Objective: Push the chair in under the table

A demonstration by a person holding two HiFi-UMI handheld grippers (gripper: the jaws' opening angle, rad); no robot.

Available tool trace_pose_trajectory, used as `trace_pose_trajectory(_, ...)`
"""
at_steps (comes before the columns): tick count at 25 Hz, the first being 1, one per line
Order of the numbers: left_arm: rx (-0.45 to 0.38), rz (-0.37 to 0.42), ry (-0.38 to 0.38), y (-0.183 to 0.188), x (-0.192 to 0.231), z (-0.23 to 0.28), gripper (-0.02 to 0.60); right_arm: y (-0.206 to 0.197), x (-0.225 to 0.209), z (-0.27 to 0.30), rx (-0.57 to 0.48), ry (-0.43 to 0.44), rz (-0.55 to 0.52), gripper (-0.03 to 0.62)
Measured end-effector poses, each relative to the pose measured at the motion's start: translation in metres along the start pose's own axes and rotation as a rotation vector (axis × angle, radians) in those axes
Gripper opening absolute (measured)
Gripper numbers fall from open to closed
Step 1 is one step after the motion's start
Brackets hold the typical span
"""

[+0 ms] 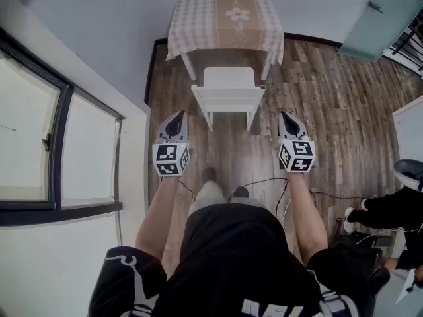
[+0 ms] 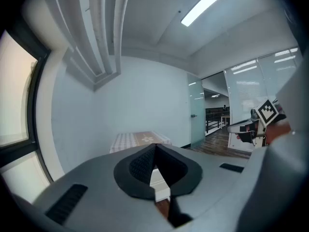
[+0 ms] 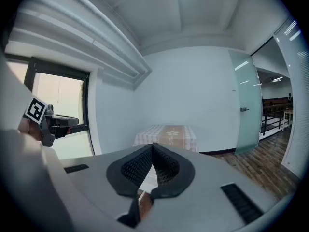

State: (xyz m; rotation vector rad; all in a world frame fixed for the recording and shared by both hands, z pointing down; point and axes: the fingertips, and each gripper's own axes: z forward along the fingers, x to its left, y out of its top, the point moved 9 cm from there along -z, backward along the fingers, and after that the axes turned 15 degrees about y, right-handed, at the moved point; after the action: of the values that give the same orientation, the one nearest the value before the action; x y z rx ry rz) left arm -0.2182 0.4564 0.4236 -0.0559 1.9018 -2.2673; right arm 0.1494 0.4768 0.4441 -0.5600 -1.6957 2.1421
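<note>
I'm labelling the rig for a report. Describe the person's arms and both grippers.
The left gripper and right gripper each have a grey shell, black pointed, ribbed fingers, and a white cube of black square markers. Thin black cables trail from them. Short black sleeves, arms bare.

Chair [image 2: 159, 179] mostly behind left tool [image 2: 154, 146]
</note>
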Motion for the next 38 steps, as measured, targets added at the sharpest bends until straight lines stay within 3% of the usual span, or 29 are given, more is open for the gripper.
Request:
trace_pose_trajectory(8,0.009,0.001,0.005,-0.005,-0.012,-0.016,0.025,-0.003,-0.001,-0.017,-0.006,-0.012,-0.009,0.014)
trace_pose_trajectory(21,0.036,-0.034,0.081,-0.021,-0.015,-0.039,0.025,-0.022,-0.011,-0.020,0.047,0.012,-0.019,0.014)
trace_pose_trajectory(38,0.093,-0.046,0.066,-0.039,-0.025,0.018,0.026,-0.030,-0.044,0.039,0.111,0.051,-0.014,0.014)
